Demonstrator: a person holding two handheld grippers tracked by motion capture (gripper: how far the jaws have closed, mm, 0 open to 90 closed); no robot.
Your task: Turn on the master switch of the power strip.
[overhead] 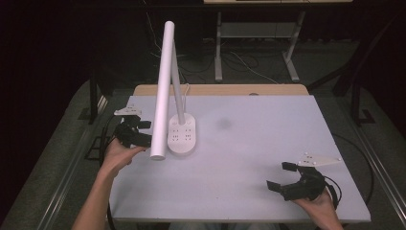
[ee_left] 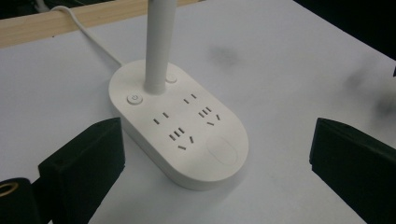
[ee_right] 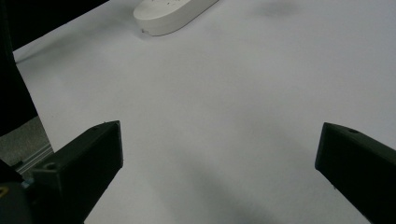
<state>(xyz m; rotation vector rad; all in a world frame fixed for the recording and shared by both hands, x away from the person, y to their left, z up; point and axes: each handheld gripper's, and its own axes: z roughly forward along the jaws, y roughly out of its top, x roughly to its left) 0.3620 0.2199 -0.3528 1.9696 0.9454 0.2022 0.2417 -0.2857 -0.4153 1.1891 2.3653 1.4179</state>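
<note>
Left claw [overhead: 141, 132] sits at the left of the high view, jaws spread wide, nothing between them, just beside the lamp head [overhead: 162, 91] and close to the lamp base [overhead: 181, 135]. In the left claw view its two black jaws stand at lower left and lower right with the base [ee_left: 180, 133] between and beyond them, not touched.

Right claw [overhead: 280, 177] is at lower right of the high view, jaws apart and empty, low over the bare white surface [overhead: 249, 143], well apart from the lamp. In the right claw view both jaws frame plain surface [ee_right: 224, 107]; the base end [ee_right: 168, 14] shows at the top of the frame.

Base is a white oval with socket slots in four groups, a round power-symbol button [ee_left: 134, 99] at its upper left, a second small round button [ee_left: 172, 78] beside the stem [ee_left: 159, 46], and a plain oval pad [ee_left: 223, 152] at the near end. No brand or readable text anywhere. White cord [ee_left: 88, 32] runs from the base to the upper left, toward the wooden edge [ee_left: 28, 30]. Faint grey smudges [ee_left: 224, 55] mark the surface at upper right. No containers.
</note>
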